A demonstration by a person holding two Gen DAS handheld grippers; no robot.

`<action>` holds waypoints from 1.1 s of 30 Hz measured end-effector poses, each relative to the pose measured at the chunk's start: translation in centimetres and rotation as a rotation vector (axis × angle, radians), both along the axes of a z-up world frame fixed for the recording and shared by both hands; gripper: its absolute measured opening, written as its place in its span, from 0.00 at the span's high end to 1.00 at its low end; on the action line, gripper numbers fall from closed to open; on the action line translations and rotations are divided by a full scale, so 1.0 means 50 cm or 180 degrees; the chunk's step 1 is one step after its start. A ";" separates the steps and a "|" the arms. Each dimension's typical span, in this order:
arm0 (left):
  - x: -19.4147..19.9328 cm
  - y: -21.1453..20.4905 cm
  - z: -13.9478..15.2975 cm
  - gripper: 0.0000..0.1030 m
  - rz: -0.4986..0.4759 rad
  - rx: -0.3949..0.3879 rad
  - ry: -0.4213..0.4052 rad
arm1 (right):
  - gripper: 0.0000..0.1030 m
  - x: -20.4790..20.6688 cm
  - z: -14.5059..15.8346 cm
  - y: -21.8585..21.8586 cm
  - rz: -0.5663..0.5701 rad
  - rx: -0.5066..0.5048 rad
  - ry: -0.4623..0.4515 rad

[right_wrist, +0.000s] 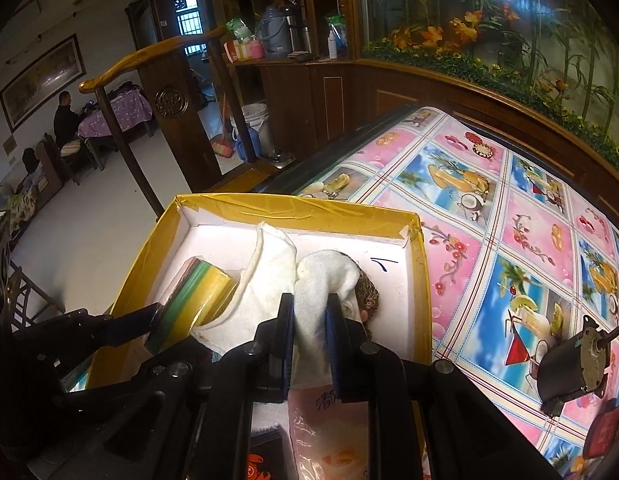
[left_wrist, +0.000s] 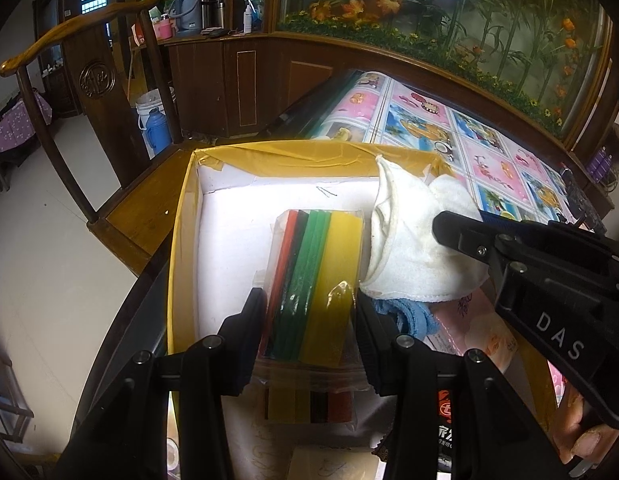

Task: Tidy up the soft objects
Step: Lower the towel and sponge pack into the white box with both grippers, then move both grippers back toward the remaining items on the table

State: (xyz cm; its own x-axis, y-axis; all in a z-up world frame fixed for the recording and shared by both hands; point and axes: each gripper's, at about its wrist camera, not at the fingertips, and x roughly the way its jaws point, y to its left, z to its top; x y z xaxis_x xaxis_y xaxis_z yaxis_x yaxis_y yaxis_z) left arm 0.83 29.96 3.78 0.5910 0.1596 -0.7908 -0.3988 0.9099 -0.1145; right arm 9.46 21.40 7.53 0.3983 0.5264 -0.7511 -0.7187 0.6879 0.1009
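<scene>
Left gripper (left_wrist: 309,304): jaws clenched on one clear-wrapped block of striped red, black, green and yellow soft sheets (left_wrist: 317,276), one pad on each long side, block tilted up over the white floor of the box. Right gripper (right_wrist: 309,312): jaws nearly together, pinching one fold of a white terry cloth (right_wrist: 321,276) between the blue pads; rest of the cloth draped leftward against the striped block.

Just beyond the right fingertips, partly under the cloth: one brown speckled rounded thing (right_wrist: 367,292), kind unclear. Below the cloth in the left wrist view: one blue knitted item (left_wrist: 413,316), mostly hidden, and one pink printed plastic packet (left_wrist: 481,328) beside it. Nearer the camera: one dark packet with red print (left_wrist: 445,420).

All of these inside one shallow cardboard box with yellow-taped rim and white lining (left_wrist: 181,216), resting on a table under a glossy tablecloth printed with pink and blue fruit squares (right_wrist: 529,220). On the cloth to the right, well apart from the box: one small dark motor with a shaft (right_wrist: 573,364). Behind the box: one carved wooden chair (left_wrist: 93,76).
</scene>
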 end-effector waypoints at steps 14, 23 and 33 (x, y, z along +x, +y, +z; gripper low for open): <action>-0.017 -0.008 0.013 0.42 0.0005 0.0027 -0.0045 | 0.68 -0.018 0.018 -0.025 -0.0001 0.0108 -0.0001; -0.046 -0.031 0.033 0.41 0.0019 0.0072 -0.0087 | 0.62 -0.055 0.055 -0.063 0.0008 0.0248 -0.0058; -0.088 -0.095 0.069 0.35 -0.0055 0.0194 -0.0240 | 0.59 -0.103 0.079 -0.158 -0.0043 0.0453 -0.0046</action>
